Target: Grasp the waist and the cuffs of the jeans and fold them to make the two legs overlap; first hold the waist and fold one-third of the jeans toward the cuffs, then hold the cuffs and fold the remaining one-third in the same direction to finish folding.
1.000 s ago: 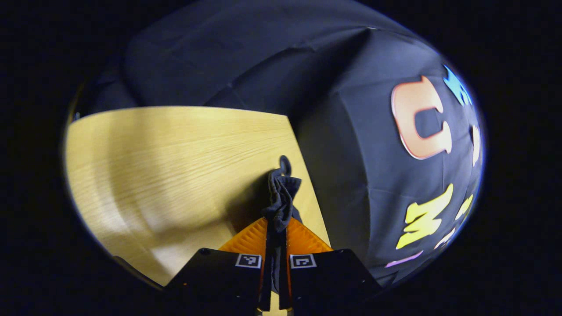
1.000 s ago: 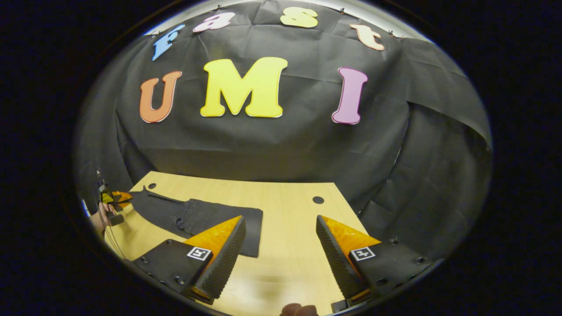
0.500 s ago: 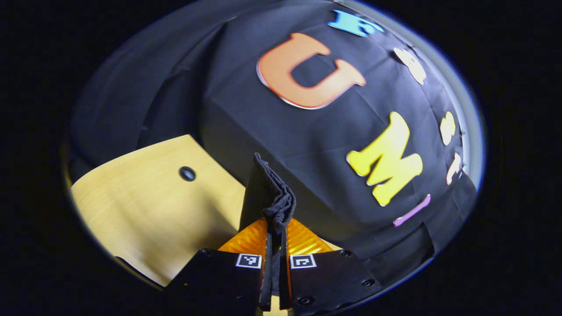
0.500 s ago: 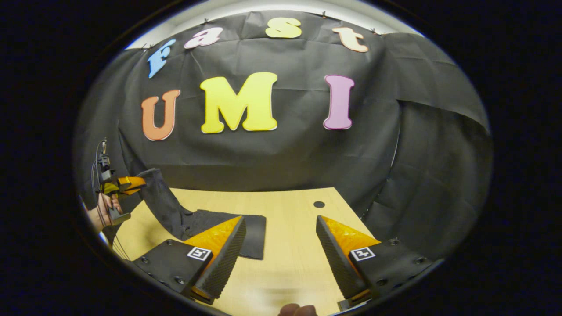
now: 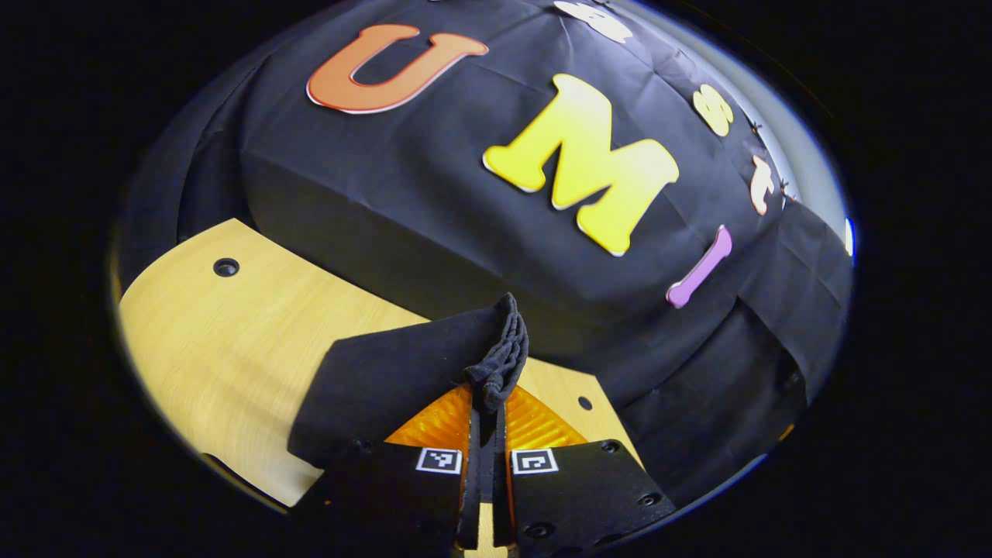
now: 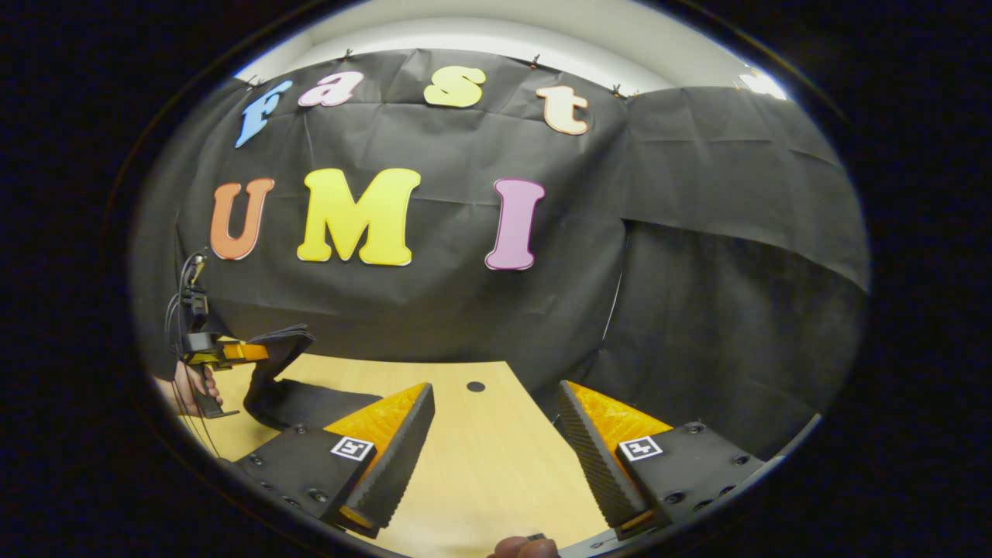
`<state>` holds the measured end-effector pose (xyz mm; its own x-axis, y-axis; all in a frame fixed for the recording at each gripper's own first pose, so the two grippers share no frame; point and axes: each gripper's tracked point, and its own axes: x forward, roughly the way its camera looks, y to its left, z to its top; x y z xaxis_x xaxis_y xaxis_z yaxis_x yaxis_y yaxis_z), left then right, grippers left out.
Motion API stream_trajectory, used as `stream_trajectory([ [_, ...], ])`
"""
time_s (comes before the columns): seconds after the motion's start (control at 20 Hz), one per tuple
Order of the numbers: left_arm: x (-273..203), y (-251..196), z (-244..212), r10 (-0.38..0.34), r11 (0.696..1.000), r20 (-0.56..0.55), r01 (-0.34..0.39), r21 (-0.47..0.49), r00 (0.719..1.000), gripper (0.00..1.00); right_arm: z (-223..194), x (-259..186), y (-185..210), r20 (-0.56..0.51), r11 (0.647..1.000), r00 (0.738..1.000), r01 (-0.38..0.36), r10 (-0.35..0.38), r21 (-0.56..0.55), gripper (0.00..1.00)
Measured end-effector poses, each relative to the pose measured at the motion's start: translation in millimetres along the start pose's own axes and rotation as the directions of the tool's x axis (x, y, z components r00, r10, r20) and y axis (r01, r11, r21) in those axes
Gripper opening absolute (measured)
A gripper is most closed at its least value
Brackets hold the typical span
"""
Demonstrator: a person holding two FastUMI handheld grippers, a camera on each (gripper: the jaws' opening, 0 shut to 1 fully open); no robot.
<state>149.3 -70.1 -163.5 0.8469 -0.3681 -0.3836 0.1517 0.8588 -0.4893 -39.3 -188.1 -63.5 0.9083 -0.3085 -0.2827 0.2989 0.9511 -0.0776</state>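
Dark denim, soft and limp: jeans drape from left gripper, clamped on bunched edge at 12 o'clock of fingers, rest on wooden table. Right gripper spread, empty. Judged: layered edge may slip; hold thick hem.

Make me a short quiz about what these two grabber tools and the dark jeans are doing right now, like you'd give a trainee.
1. True or false: the left gripper is shut on the jeans.
2. Which gripper has its fingers spread with nothing between them?
3. Multiple choice: the table is A) wooden, B) glass, C) metal.

Key:
1. True; bunched fabric sits pinched between both fingers, lifted off the table.
2. The right gripper.
3. A.
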Motion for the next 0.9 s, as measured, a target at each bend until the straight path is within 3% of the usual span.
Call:
stream_trajectory([
  [0.35, 51.1, -4.4, -108.8, 0.091, 0.981, -0.132, -0.066, 0.182, 0.987, 0.11, -28.1, 3.5, -37.6, -0.089, 0.995, 0.996, 0.018, -0.027, -0.095, 0.98],
  [0.5, 59.4, 10.4, -138.7, 0.133, 0.98, -0.187, -0.102, 0.169, 0.973, 0.13, -34.7, 10.6, -48.4, -0.119, 0.996, 0.992, 0.024, -0.035, -0.091, 0.99],
  [0.6, 59.6, 11.3, -141.7, 0.139, 0.987, -0.188, -0.121, 0.105, 0.972, 0.18, -36.5, 14.5, -50.1, -0.123, 0.996, 0.992, 0.021, -0.032, -0.084, 0.99],
  [0.7, 62.3, 6.5, -143.5, 0.142, 0.989, -0.196, -0.13, 0.072, 0.97, 0.25, -39.0, 19.2, -47.5, -0.13, 0.997, 0.991, 0.007, -0.017, -0.076, 0.99],
  [0.75, 60.9, 4.7, -143.8, 0.145, 0.988, -0.2, -0.133, 0.075, 0.969, 0.36, -38.8, 21.9, -45.3, -0.129, 0.997, 0.992, -0.001, -0.008, -0.072, 0.99],
  [0.8, 59.5, 4.6, -143.3, 0.152, 0.987, -0.2, -0.137, 0.085, 0.968, 0.35, -37.9, 25.2, -43.2, -0.127, 0.998, 0.992, -0.01, 0.002, -0.066, 0.98],
  [0.85, 58.1, 1.2, -141.8, 0.153, 0.986, -0.197, -0.137, 0.093, 0.968, 0.45, -37.2, 27.5, -40.2, -0.125, 0.998, 0.992, -0.019, 0.011, -0.061, 0.99],
  [0.9, 55.5, -2.7, -143.0, 0.149, 0.987, -0.201, -0.133, 0.093, 0.968, 0.67, -36.7, 29.6, -38.5, -0.121, 0.998, 0.992, -0.028, 0.021, -0.057, 0.99],
])
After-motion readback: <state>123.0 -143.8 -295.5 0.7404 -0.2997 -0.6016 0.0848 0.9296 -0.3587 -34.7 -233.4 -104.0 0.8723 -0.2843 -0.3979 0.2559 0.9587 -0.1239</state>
